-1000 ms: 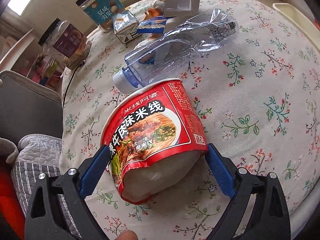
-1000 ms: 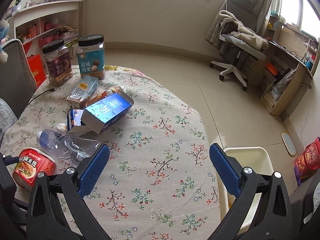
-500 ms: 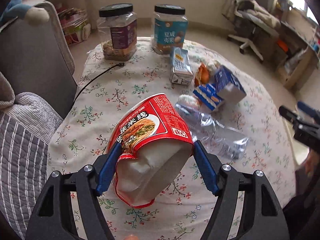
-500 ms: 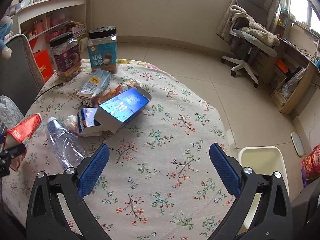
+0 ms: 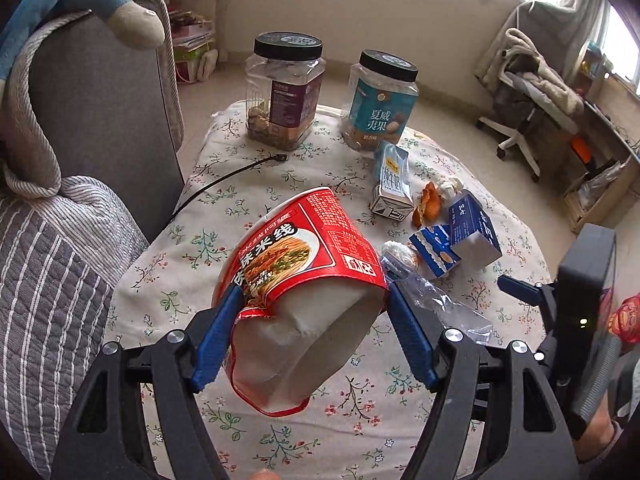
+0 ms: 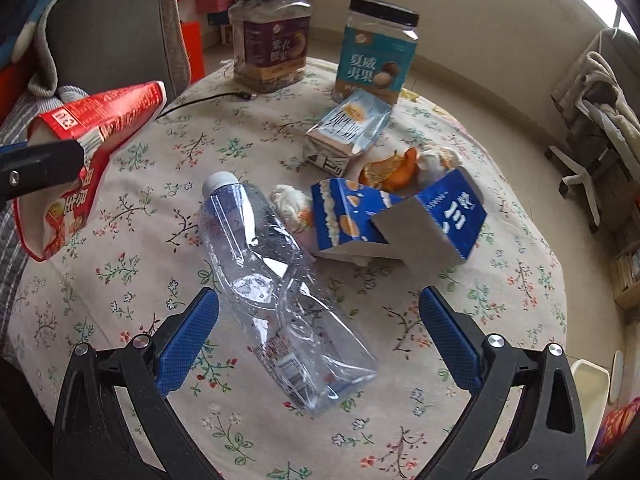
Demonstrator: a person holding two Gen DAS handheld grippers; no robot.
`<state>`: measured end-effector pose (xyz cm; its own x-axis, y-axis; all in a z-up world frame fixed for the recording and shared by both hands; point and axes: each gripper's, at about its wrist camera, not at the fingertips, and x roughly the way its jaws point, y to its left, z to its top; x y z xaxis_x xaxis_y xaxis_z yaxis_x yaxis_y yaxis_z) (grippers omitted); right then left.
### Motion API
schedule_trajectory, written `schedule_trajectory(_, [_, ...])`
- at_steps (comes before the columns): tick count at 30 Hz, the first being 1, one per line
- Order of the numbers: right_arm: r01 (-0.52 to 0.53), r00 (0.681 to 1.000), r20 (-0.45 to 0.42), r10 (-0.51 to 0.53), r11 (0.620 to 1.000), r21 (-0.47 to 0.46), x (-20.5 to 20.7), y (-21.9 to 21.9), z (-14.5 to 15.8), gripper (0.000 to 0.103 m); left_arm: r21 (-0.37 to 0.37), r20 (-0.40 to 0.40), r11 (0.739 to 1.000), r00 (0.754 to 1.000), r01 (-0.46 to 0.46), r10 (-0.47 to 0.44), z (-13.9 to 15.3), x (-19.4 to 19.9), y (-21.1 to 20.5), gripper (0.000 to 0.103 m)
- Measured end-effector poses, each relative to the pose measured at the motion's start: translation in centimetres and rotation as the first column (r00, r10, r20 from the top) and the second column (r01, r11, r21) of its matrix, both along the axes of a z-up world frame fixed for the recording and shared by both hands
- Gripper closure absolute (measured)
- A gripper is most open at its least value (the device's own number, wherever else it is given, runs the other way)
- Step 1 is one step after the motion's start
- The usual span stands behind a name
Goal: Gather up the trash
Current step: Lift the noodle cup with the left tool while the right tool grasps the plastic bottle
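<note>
The red noodle cup [image 5: 304, 280] is pinched by the left gripper [image 5: 312, 328] above the tabletop's left edge, where a second ago it lay flat. The crushed bottle [image 6: 280, 276] (mid-table) should be straddled squarely by the right gripper [image 6: 320, 332], its fingers spread, now brought over it.

Soft window daylight, sharp centre, fisheye-warped dark corners.
</note>
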<state>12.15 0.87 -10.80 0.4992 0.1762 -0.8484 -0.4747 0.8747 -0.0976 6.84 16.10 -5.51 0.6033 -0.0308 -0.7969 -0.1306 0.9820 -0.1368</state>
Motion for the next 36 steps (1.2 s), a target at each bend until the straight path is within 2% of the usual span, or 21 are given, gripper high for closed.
schedule_trajectory(5, [-0.007,1.0,-0.031,0.006,1.0,-0.024,1.1,1.3,-2.2,0.008,-0.017,-0.01,0.999,0.999,-0.036,0.036,-0.3,0.6,0.9,0.031])
schedule_trajectory(7, [-0.012,0.998,-0.061,0.012,1.0,-0.008,1.4,1.5,-2.9,0.015,-0.025,-0.011,0.999,0.999,-0.043,0.042,-0.3,0.8,1.3,0.031])
schedule_trajectory(8, [-0.014,0.997,-0.074,0.014,1.0,-0.003,1.5,1.6,-3.1,0.025,-0.027,-0.011,0.999,0.999,-0.046,0.046,-0.3,0.9,1.4,0.031])
schedule_trajectory(10, [-0.02,0.997,-0.068,0.021,1.0,0.008,1.2,1.7,-3.1,0.03,-0.03,-0.009,0.998,0.999,-0.052,0.052,-0.3,1.0,1.7,0.031])
schedule_trajectory(13, [0.003,0.994,-0.106,0.005,0.997,0.074,1.3,0.8,-2.8,0.039,-0.04,-0.013,0.997,0.998,-0.067,0.066,-0.4,1.1,2.1,0.031])
schedule_trajectory(23, [0.064,0.998,-0.024,-0.06,0.979,0.193,0.3,-2.5,1.9,0.039,-0.059,-0.006,0.993,0.995,-0.1,0.1,-0.2,0.9,2.2,0.031])
schedule_trajectory(36, [0.163,0.978,0.088,-0.19,0.954,0.25,-0.7,-8.1,5.6,0.039,-0.049,0.048,0.996,0.996,-0.072,0.074,1.0,1.1,-1.2,0.031])
